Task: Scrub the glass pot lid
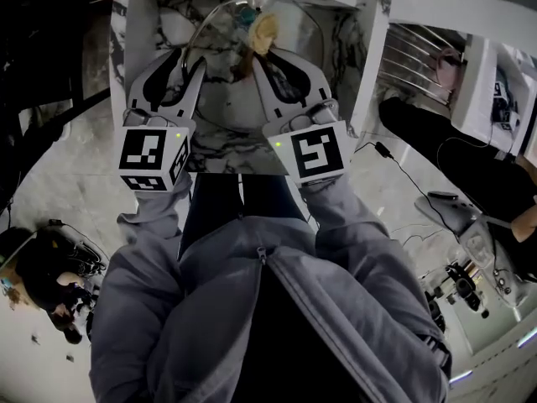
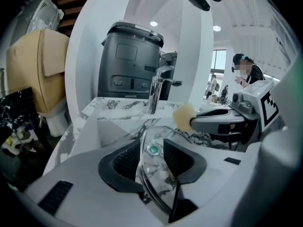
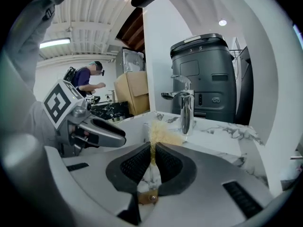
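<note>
The glass pot lid (image 2: 152, 170) stands on edge between the jaws of my left gripper (image 2: 151, 144), its teal knob (image 2: 154, 149) just past the fingertips. The pads sit apart from the rim, so this gripper is open. In the head view the lid (image 1: 216, 17) shows as a clear arc over the marble sink (image 1: 226, 116), ahead of the left gripper (image 1: 190, 57). My right gripper (image 3: 152, 146) is shut on the handle of a yellow fibre scrubber (image 3: 161, 134). The scrubber head (image 1: 263, 30) hangs just right of the lid, with the right gripper (image 1: 267, 55) behind it.
A chrome faucet (image 2: 155, 91) rises at the sink's far edge, with a dark grey appliance (image 2: 130, 63) behind it. A wire rack (image 1: 411, 57) stands to the right of the sink. A person (image 3: 87, 79) works in the background, beside a cardboard box (image 3: 135, 91).
</note>
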Tool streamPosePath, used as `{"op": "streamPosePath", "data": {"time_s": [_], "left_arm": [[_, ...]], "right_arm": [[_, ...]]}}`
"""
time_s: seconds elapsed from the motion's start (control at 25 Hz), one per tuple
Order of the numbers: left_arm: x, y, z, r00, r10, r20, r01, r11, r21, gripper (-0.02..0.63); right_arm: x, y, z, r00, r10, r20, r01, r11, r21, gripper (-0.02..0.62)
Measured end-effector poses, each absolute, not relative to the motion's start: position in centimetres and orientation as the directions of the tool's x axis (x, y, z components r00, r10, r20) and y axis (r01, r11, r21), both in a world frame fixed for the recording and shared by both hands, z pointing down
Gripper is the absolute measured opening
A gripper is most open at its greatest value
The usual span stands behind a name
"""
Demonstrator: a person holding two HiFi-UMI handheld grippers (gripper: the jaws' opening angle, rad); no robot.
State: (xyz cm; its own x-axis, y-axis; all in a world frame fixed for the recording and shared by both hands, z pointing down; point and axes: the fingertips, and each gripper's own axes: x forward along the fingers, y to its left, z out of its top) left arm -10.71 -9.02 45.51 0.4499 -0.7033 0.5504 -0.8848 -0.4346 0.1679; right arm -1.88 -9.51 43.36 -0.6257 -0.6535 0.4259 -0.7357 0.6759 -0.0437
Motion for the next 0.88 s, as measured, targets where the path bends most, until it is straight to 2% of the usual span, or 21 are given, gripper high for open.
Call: {"op": "streamPosePath", "data": {"time_s": [0.24, 0.48, 0.64, 0.88], "left_arm": [[-12.0, -9.1, 50.2, 0.407, -0.574, 0.710, -0.895, -0.405, 0.186, 0.170], [-11.6, -8.1, 53.0, 0.428, -0.435, 0.793, -0.879, -0.404, 0.253, 0.170], [-11.4, -7.9, 53.5, 0.442, -0.398, 0.804, -0.874, -0.393, 0.286, 0.132], [-11.4, -8.2, 52.8, 0.503, -0.379, 0.777, -0.864, -0.262, 0.431, 0.086]], "right_arm": [[-3.3, -9.5, 45.9, -0.635, -0.609, 0.475, -0.717, 0.694, -0.069, 0.044], [-3.9, -9.8, 47.2, -0.633, -0.580, 0.513, -0.685, 0.728, -0.021, 0.044], [-4.0, -10.4, 48.1, -0.614, -0.570, 0.547, -0.661, 0.749, 0.038, 0.046], [-3.9, -11.2, 48.3, -0.599, -0.567, 0.565, -0.642, 0.762, 0.084, 0.045]]}}
